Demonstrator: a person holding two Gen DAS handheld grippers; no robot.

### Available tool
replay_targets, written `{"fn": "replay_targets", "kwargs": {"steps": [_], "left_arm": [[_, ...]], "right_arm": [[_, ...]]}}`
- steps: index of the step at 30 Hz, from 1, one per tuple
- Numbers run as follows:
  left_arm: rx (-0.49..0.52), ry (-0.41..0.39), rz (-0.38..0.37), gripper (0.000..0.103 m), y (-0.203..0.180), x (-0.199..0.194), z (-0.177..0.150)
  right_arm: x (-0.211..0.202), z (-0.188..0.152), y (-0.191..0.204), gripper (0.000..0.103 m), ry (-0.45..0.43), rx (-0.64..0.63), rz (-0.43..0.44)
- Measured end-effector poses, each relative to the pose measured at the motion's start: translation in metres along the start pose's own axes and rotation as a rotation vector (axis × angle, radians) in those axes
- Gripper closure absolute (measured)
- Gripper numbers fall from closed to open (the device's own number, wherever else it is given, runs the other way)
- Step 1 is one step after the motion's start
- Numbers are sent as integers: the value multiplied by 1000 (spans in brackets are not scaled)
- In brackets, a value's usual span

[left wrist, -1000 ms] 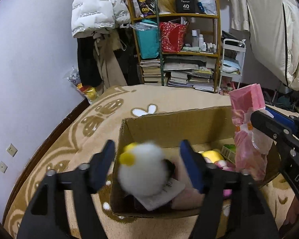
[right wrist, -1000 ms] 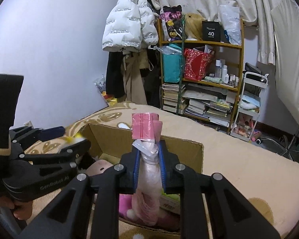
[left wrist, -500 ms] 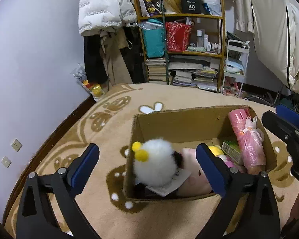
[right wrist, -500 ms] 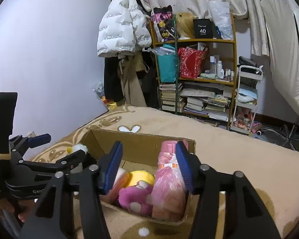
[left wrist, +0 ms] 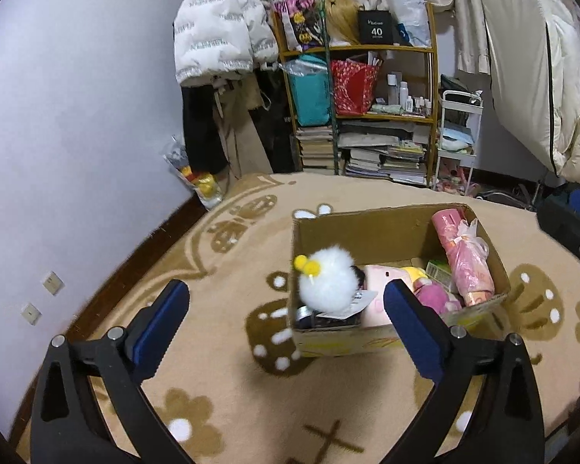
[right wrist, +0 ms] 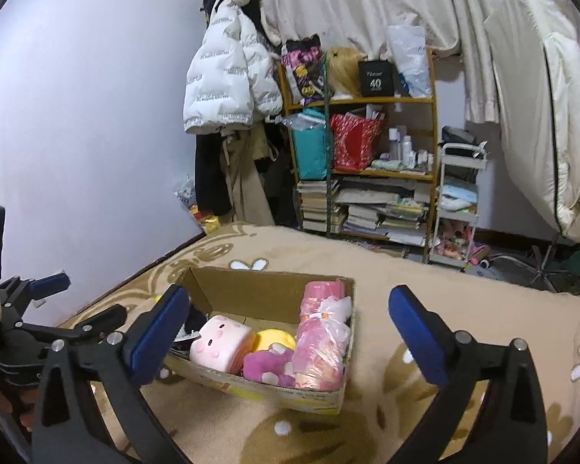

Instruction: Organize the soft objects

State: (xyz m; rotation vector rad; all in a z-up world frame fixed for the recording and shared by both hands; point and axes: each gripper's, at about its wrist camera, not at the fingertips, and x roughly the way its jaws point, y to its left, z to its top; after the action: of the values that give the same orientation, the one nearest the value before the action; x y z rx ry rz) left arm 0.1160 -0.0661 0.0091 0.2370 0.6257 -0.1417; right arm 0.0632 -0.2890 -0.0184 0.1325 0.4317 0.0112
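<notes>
- Drop-off step: white fluffy toy (left wrist: 328, 278) & pink wrapped bundle (right wrist: 321, 344) sit in cardboard box (right wrist: 274, 290).
- Left gripper (left wrist: 286, 309) jaws opening, empty; right gripper (right wrist: 290, 321) jaws opening, empty.
- Next, prob.: find another soft item outside box.

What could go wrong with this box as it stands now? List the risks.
1. The white fluffy toy sits high at the left end of the cardboard box, above the rim, so it may roll out onto the rug.
2. The pink wrapped bundle leans on the right wall and pokes above it; a nudge could tip it out.
3. The box looks nearly full, so more toys may not fit.
</notes>
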Motion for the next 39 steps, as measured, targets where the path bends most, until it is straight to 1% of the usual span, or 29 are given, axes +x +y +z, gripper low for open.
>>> {"fn": "replay_targets", "kwargs": {"steps": [8,11,16,22,29,39], "left_arm": [[-54,-59,-3,3,22,-54,-4],[-68,-85,6,3,30,-75,-8],[-126,-126,6,3,44,-106,-19],[-130,-167,26,1,52,-136,-32],[-112,-180,27,1,50,-151,-49],[-94,-208,18,1,43,-151,-65]], "right_arm": [[-45,7,-1,0,-44,-5,-14],[-64,6,-1,0,-61,-3,-18],[-91,1,4,0,-78,-16,-20],[-115,-7,10,0,-90,-22,-14],[-132,-14,19,0,-99,-42,-5],[-137,-21,22,0,-103,-47,-15]]}}
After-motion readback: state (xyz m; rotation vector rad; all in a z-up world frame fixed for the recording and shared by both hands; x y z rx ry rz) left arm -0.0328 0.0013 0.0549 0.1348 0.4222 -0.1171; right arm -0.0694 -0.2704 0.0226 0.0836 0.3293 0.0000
